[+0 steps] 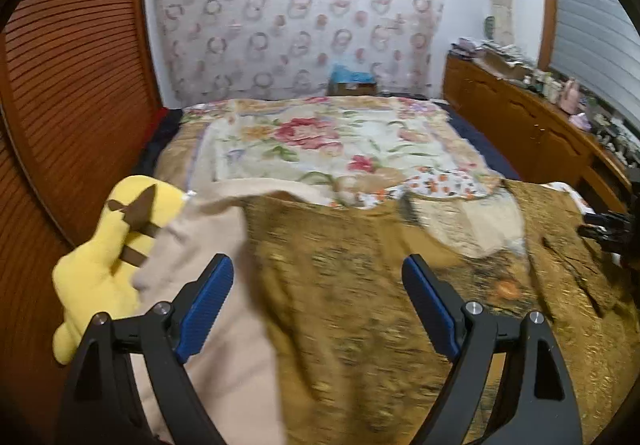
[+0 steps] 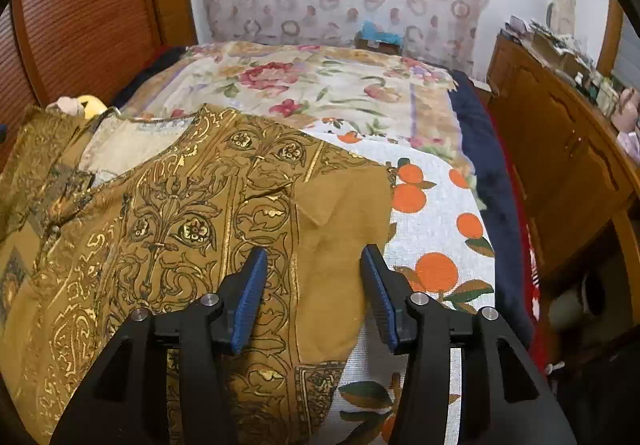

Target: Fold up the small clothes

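Left jaws: we see the left gripper (image 1: 318, 271) spread wide, grasping nothing, above the blurred mustard garment (image 1: 360, 285).
Right jaws: our right gripper (image 2: 314, 259) is released too, its blue pads (image 2: 250, 301) on either side of the plain mustard sleeve (image 2: 344, 229).
Garment: we find the gold-patterned mustard garment (image 2: 168, 229) spread flat on the bed (image 2: 436, 201), near its front edge.
Beside it: we note a beige cloth (image 1: 224, 285) and a yellow plush toy (image 1: 104, 257) at the left.
Farther out: a floral cover (image 1: 320, 141), and a wooden dresser (image 2: 560, 149) to the right.
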The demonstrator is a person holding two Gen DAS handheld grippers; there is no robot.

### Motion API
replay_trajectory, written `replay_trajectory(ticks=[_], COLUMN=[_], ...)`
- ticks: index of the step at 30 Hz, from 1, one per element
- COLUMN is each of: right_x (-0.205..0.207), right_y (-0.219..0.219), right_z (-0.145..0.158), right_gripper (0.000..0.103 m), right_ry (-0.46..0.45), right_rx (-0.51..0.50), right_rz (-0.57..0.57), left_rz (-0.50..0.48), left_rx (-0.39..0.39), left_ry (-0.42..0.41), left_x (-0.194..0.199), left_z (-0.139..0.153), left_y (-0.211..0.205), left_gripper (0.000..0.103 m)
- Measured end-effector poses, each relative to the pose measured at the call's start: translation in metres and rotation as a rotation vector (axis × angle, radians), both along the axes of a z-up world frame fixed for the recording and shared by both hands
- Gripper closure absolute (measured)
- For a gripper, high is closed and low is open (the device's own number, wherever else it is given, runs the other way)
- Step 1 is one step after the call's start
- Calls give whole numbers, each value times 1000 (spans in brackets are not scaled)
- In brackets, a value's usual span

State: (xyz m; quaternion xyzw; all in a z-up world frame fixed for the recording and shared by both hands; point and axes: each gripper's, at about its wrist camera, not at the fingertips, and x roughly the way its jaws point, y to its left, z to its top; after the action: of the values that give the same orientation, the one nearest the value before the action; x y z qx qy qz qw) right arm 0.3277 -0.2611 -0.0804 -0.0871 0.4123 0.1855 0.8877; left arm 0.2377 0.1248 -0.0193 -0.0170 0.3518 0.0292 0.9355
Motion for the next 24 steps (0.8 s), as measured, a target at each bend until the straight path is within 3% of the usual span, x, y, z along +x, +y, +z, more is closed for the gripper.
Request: replay_trajectory(ticks=[5, 10, 12, 24], right_x=[0, 0, 3, 40], right_y=[4, 8, 9, -18], right_z=[0, 0, 2, 8], right_gripper=[45, 39, 39, 39], right_ry=[4, 1, 14, 21], right_rx=[-1, -17, -28, -31], right_rz=[12, 30, 41, -70], left_rz=[47, 36, 24, -29], left_rx=[-52, -60, -79, -70], left_ry=[39, 65, 77, 96], left_x=[21, 36, 40, 52], left_z=[-15, -29, -32, -28], left_y=[28, 36, 39, 33], left_gripper=[17, 50, 59, 65])
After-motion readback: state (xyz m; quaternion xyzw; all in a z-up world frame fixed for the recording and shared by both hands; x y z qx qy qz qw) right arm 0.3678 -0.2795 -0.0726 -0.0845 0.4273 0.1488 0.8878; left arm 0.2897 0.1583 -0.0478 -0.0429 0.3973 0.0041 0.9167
